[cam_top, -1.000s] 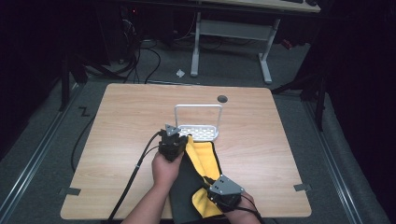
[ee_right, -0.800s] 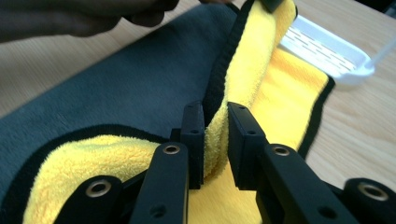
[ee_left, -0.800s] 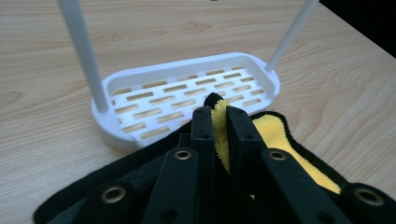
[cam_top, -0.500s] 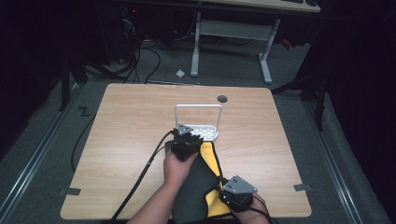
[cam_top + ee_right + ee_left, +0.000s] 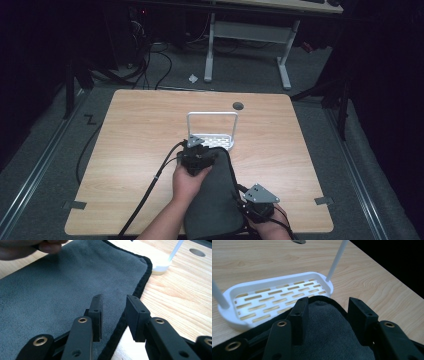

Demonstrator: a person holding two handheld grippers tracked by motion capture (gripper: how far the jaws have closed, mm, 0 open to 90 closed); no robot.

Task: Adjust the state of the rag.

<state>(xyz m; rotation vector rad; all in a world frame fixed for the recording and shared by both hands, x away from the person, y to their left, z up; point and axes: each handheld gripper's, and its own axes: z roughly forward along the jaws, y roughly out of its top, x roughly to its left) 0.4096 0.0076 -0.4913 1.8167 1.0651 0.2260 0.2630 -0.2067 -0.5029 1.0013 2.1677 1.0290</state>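
Bench (image 5: 145, 125) first: wood top, and my grey cloth (image 5: 215, 200) lies flat on its near half, folded over so the grey side faces up, black piped edge along the right. Cloth's far corner sits just at the rim of the white slotted rack (image 5: 216, 141), touching or slightly overlapping it, hard to tell which. Step in hand, as I read it: fold just laid down, both grips letting go. My left gripper (image 5: 325, 312) hovers over that far corner, jaws spread and they have just been opening, cloth under them but not pinched. My right gripper (image 5: 113, 312) sits at the near right edge, jaws parted and straddling the black piping, pads not pressing on it; they too have been opening. Next move probably calls for lifting both clear without dragging the cloth, then re-pinching two corners for another fold, or smoothing it flat away from the rack.
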